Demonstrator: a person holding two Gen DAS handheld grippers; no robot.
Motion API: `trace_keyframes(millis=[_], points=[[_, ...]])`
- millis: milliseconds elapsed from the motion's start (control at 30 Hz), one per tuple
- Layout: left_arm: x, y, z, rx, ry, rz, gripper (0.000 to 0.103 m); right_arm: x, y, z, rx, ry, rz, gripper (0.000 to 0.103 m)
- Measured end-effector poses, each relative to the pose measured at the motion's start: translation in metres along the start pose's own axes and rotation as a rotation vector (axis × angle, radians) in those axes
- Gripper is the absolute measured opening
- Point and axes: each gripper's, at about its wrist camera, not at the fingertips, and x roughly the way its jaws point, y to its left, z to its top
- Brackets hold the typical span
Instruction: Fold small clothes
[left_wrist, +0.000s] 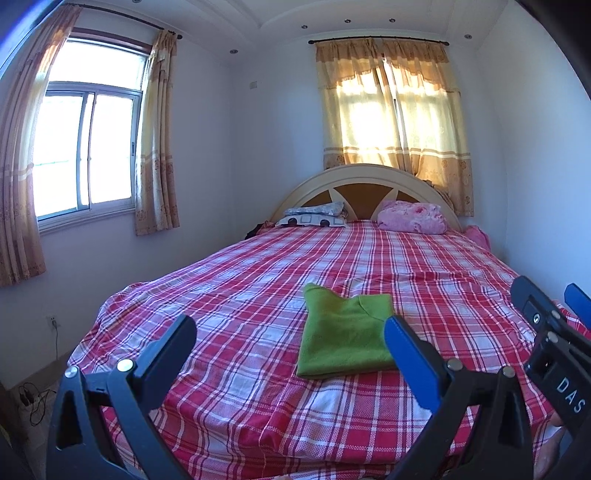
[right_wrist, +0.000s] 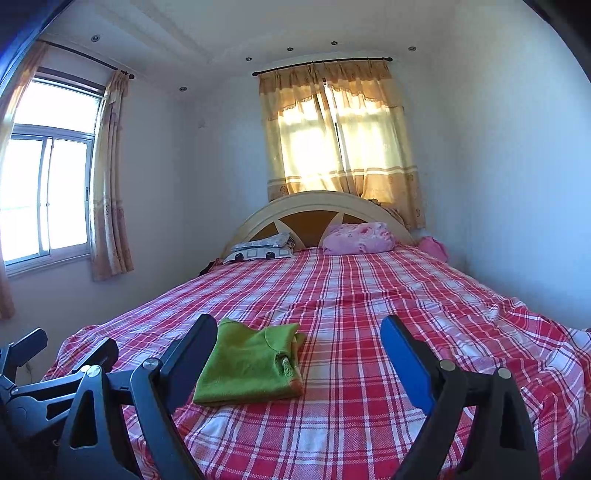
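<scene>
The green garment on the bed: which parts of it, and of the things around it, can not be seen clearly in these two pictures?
- Green garment: its near right corner is hidden behind the blue finger of the left tongs in the left wrist view.
- In the right wrist view, the black finger of the right tongs covers its left edge.
- Dark item beside the pillows: too small to identify.

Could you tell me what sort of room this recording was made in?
A home bedroom, most likely: a wide bed under a red plaid sheet, an arched headboard with pillows against it, and curtained windows. A folded green garment lies on the bed.
</scene>
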Motion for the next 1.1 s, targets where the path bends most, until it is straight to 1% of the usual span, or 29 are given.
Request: trace_keyframes(millis=[1100], points=[[0.0046,0.0019,-0.0002,0.011,0.013,0.003,0.103,0.0003,-0.0011,-0.0012,-0.001,-0.002,-0.005,0.091]])
